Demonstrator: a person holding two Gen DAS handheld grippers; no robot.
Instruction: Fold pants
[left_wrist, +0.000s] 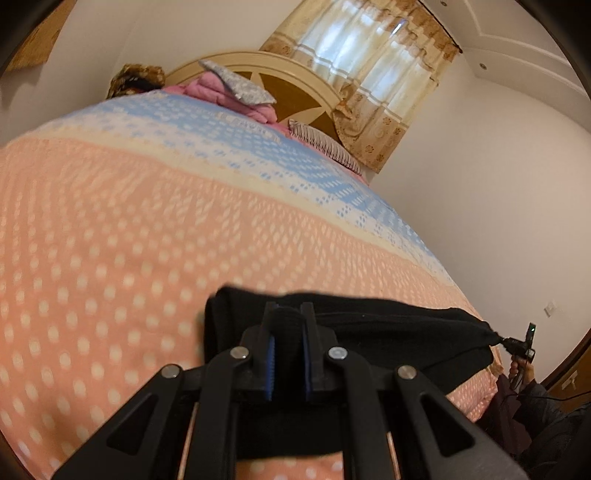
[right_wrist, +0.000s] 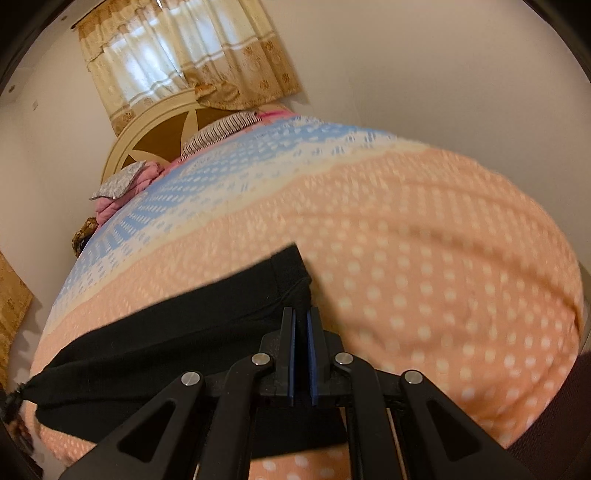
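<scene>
While both claws are clamped on the black pants (left_wrist: 388, 332), there's plenty of other stuff up at the headboard (left_wrist: 291, 85) end of the bed: a pink bundle of bedding (left_wrist: 218, 92) with a grey patterned pillow (left_wrist: 240, 83) lying on top of it, a striped pillow (left_wrist: 325, 146) just beside that, and something brown and fuzzy (left_wrist: 138, 79) at the far corner, can't tell what it is. None of it is near the pants, which sit at the foot end, well apart from the headboard, stretched in a band between the two claws. Left claw (left_wrist: 289, 325) has its blue pads pinched on a thick fold of the fabric; right claw (right_wrist: 300, 325) is nearly closed on a thinner edge near the hem. The bedspread (left_wrist: 110, 240) is peach with white dots, turning cream and then blue toward the headboard. Behind the headboard hangs a beige flowered curtain (left_wrist: 369, 74) with daylight coming through, and plain white walls all around.
</scene>
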